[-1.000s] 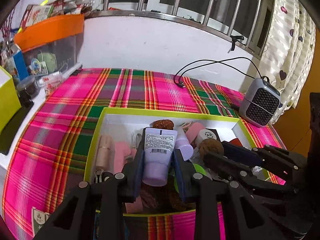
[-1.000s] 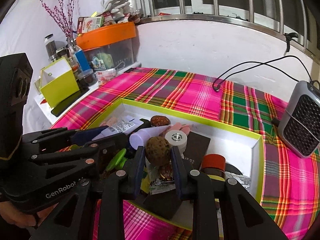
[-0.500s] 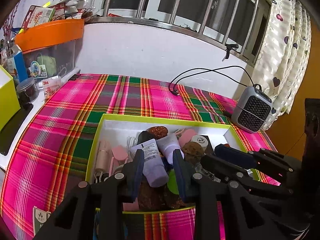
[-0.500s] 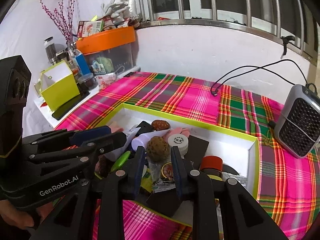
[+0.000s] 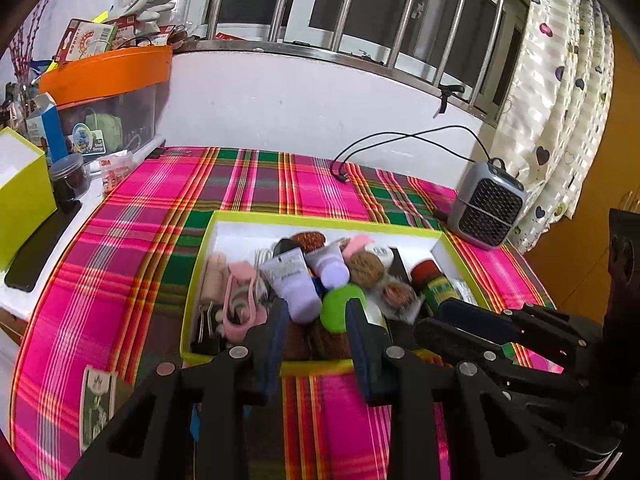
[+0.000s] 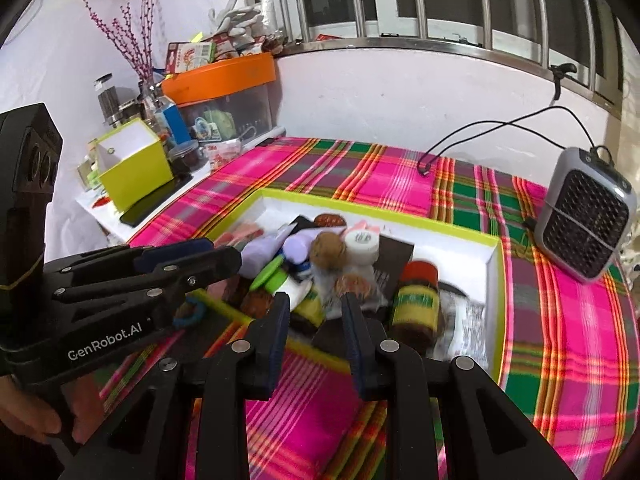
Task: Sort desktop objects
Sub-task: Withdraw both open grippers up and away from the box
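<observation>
A white box with a lime rim [image 5: 320, 218] lies on the plaid cloth, packed with small items. Among them are two purple tubes [image 5: 296, 280], a brown ball [image 5: 365, 268], a green round piece [image 5: 340, 308], a white jar lid [image 6: 362, 242] and a red-capped jar [image 6: 416, 300]. My left gripper [image 5: 318, 320] hovers over the box's near edge, open, with nothing between its fingers. My right gripper [image 6: 316, 312] stands beside it, also open and empty, above the near rim. Each gripper shows in the other's view: the right gripper [image 5: 480, 320] and the left gripper [image 6: 192, 256].
A small grey heater [image 5: 486, 208] with a black cable [image 5: 400, 140] stands at the back right. At the left are a lime cube box [image 6: 132, 164], a dark phone [image 5: 36, 252] and an orange-lidded clear bin [image 6: 224, 92]. A printed card [image 5: 96, 404] lies near the front left.
Both grippers have drawn back from the box toward its near edge. The purple tube and the brown ball seen between their fingers stay in the box. Jaw widths look the same.
</observation>
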The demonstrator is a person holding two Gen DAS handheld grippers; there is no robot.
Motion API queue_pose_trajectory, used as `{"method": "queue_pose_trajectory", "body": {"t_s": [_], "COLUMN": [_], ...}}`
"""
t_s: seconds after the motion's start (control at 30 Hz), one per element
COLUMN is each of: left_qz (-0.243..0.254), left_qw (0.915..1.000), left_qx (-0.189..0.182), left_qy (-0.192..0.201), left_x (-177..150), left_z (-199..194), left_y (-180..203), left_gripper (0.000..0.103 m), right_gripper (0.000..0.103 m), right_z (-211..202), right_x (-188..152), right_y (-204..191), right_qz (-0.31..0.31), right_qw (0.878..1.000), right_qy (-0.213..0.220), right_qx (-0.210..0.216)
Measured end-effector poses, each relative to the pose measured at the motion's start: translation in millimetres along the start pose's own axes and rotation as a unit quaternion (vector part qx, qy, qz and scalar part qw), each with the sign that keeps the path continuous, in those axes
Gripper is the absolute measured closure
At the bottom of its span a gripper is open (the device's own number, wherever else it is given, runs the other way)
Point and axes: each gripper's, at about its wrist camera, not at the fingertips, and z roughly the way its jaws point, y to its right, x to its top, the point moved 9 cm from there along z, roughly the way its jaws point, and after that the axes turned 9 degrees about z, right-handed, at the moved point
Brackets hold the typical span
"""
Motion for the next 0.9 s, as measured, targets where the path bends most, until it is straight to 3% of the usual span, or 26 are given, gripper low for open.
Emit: {"method": "queue_pose_trajectory", "body": {"t_s": [0.47, 0.9], "left_qz": [0.017, 0.018], "left_qw": [0.9997, 0.9994], "left_qx": [-0.003, -0.004], "left_qy": [-0.018, -0.027], "left_x": [-44, -67], "left_z": [-33, -48], "left_y": [36, 41], "left_gripper": [0.073, 0.073], "right_gripper": [0.07, 0.065], "right_z": [-33, -43], "right_x": [-39, -59], "right_y": [-9, -17], "right_qz": [0.001, -0.002], "right_qw": [1.0, 0.999], "right_qy": [-0.005, -0.01], "right_qx": [0.02, 0.03]}}
